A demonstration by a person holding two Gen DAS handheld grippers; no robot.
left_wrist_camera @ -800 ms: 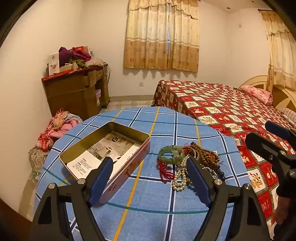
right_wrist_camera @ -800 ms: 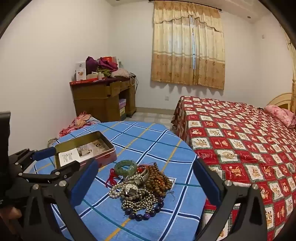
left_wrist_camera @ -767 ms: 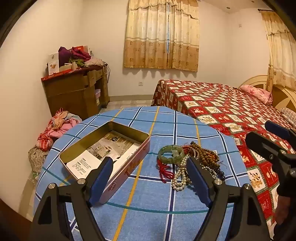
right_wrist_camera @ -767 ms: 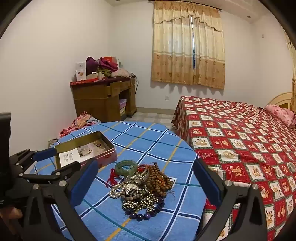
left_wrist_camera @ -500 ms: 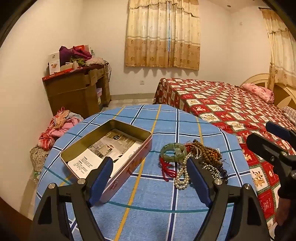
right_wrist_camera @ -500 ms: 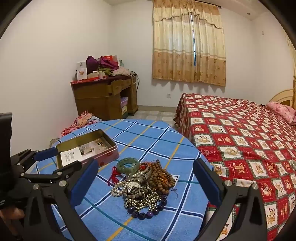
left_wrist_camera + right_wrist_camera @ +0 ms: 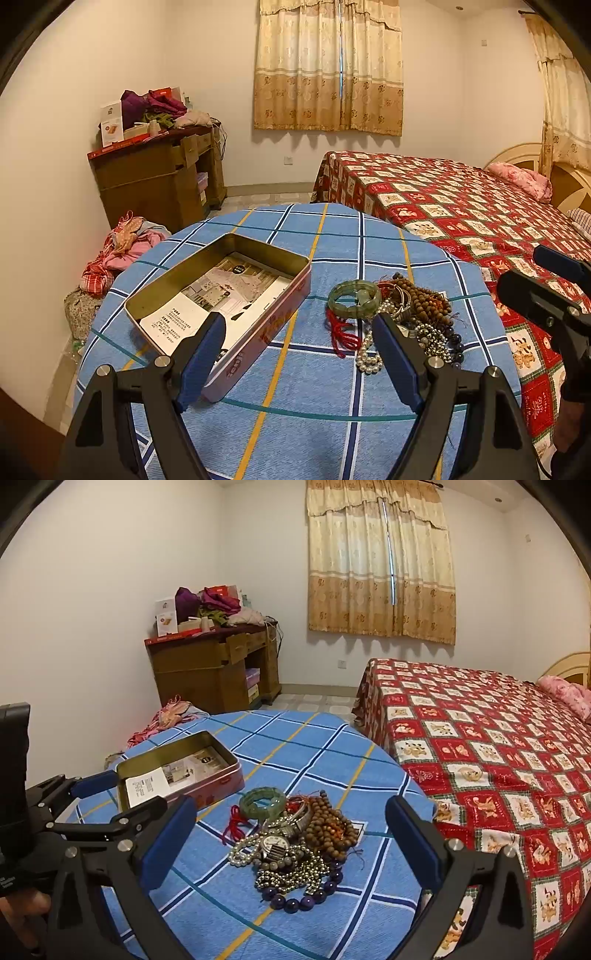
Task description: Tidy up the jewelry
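A pile of jewelry [image 7: 295,843] lies on a round table with a blue checked cloth [image 7: 295,753]: a green jade bangle [image 7: 263,803], a brown wooden bead string [image 7: 330,825], a watch [image 7: 275,845], white pearls, purple beads and a red cord. In the left wrist view the bangle [image 7: 354,297] lies right of an open pink tin [image 7: 221,306] lined with printed paper. My left gripper [image 7: 299,339] is open and empty, near the tin's front corner. My right gripper [image 7: 291,823] is open and empty, above the pile.
A bed with a red patterned cover [image 7: 480,738] stands close to the table's right side. A wooden desk piled with clothes and boxes [image 7: 214,664] stands by the far wall. Clothes lie heaped on the floor [image 7: 118,251] left of the table.
Both grippers have drawn a little nearer to the table and tilted slightly down. The jewelry and the tin have not moved. Both grippers stay open.
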